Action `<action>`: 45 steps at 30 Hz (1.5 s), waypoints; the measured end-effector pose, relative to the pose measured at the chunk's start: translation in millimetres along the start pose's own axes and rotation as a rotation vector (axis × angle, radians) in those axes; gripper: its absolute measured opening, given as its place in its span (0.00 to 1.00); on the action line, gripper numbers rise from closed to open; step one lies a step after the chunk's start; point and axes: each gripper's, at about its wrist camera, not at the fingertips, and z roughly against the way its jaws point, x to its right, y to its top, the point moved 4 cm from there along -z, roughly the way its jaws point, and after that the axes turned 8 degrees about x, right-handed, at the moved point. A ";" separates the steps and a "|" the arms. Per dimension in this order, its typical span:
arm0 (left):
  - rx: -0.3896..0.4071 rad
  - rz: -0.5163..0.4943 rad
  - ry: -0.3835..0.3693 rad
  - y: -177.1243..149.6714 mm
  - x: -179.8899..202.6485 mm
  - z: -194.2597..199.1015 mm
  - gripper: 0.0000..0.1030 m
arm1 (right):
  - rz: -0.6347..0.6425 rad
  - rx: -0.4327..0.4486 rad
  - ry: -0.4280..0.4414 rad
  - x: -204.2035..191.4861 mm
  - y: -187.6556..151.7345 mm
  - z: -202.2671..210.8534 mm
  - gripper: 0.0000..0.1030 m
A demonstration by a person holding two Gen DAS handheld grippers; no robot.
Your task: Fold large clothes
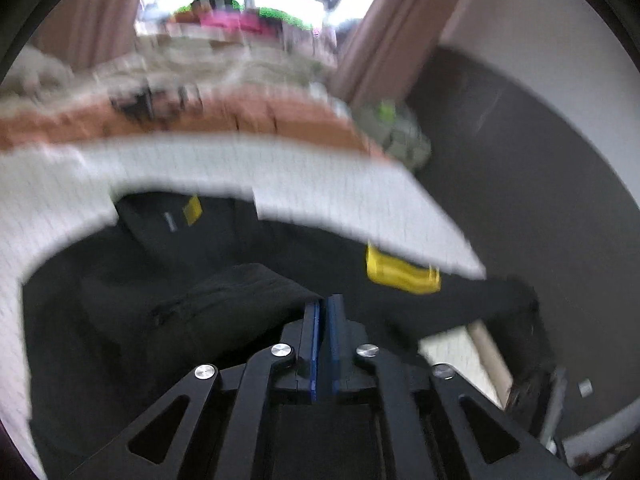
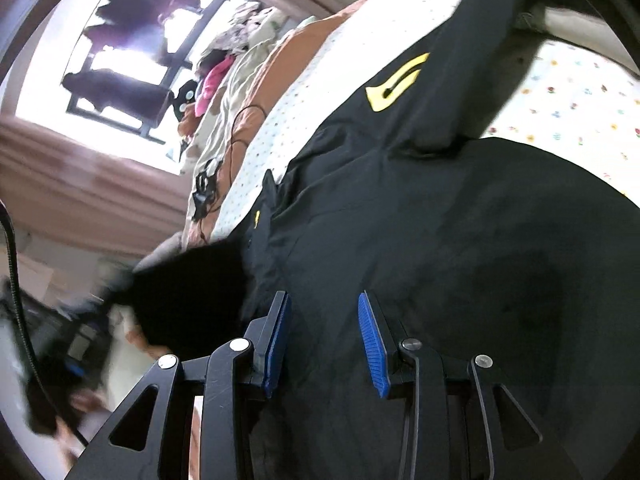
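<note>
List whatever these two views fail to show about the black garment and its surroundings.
- Left wrist view: pile of things beyond the black garment is smeared by motion blur; items unreadable.
- Left wrist view: yellow patch partly covered by the white sheet.
- Right wrist view: garment's near part is cut off by the frame edge and the right hand-held gripper.

One black jacket [image 2: 460,240] lies on one floral bedsheet [image 2: 576,100], showing two yellow patches, the larger [image 2: 396,84] toward the sheet's far edge. Two grippers: left [image 1: 325,312], right [image 2: 323,312].
</note>
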 end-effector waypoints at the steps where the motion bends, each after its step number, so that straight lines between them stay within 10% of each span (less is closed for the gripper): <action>1: -0.031 0.011 -0.019 -11.8 0.3 -8.3 0.23 | -0.008 -0.002 0.005 1.7 2.9 -0.2 0.35; 4: -0.066 0.026 0.010 -40.4 -5.9 -14.8 0.68 | -0.031 -0.001 0.013 6.9 8.2 0.7 0.35; 7: -0.031 0.084 0.007 -52.4 -20.6 0.7 0.84 | -0.037 -0.004 0.014 7.6 6.8 0.1 0.35; 19: 0.183 0.270 0.358 -71.2 -93.9 118.5 0.84 | 0.144 -0.085 0.057 -30.4 -19.4 -22.3 0.36; 23: 0.218 0.304 0.461 -75.7 -111.5 144.0 0.77 | 0.231 -0.108 0.042 -44.8 -32.1 -32.6 0.53; 45: 0.219 0.595 0.467 -145.0 -230.2 173.2 0.53 | 0.657 -0.175 -0.197 -67.1 -107.1 -97.0 0.59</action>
